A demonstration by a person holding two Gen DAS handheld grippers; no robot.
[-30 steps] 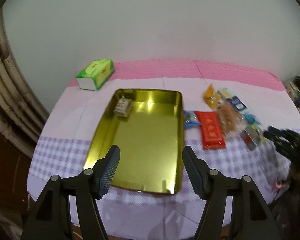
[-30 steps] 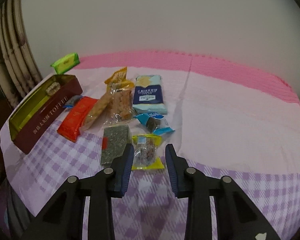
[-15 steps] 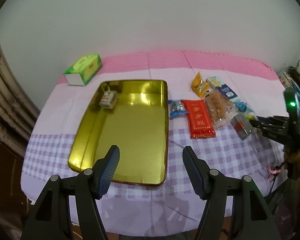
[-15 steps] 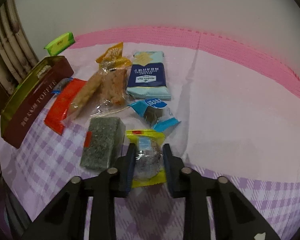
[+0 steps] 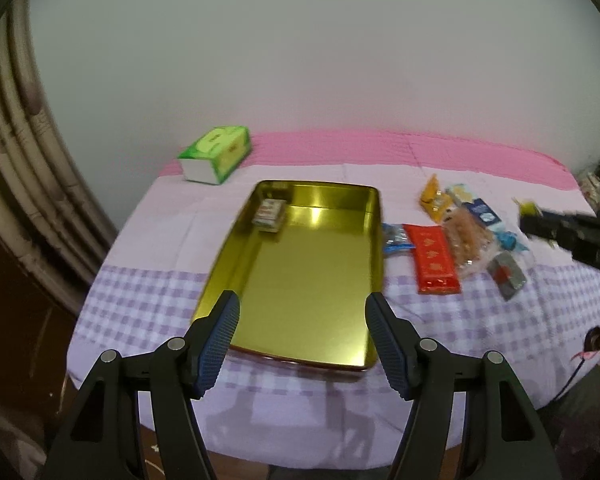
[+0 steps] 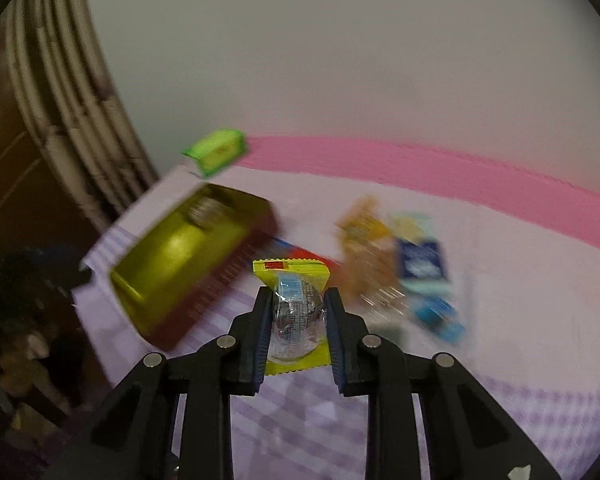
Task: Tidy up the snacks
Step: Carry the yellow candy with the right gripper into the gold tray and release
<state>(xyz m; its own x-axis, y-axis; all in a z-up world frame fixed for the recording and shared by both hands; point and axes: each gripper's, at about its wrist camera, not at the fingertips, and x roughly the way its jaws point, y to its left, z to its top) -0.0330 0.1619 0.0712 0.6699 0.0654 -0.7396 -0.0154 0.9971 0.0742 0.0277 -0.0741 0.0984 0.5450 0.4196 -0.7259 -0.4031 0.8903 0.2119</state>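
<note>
A gold tin tray lies on the table with one small wrapped snack in its far left corner. My left gripper is open and empty, held above the tray's near edge. My right gripper is shut on a yellow-wrapped snack and holds it above the table, right of the tray. It shows at the right edge of the left wrist view. Several snack packets lie right of the tray: a red packet, an orange one, a blue one.
A green tissue box stands at the table's far left, also in the right wrist view. A curtain hangs left of the table. The wall is just behind the pink cloth edge. The right wrist view is motion-blurred.
My right gripper closed on the yellow-wrapped snack, lifted it off the table and swung left toward the tray. My left gripper stayed open above the tray's near edge.
</note>
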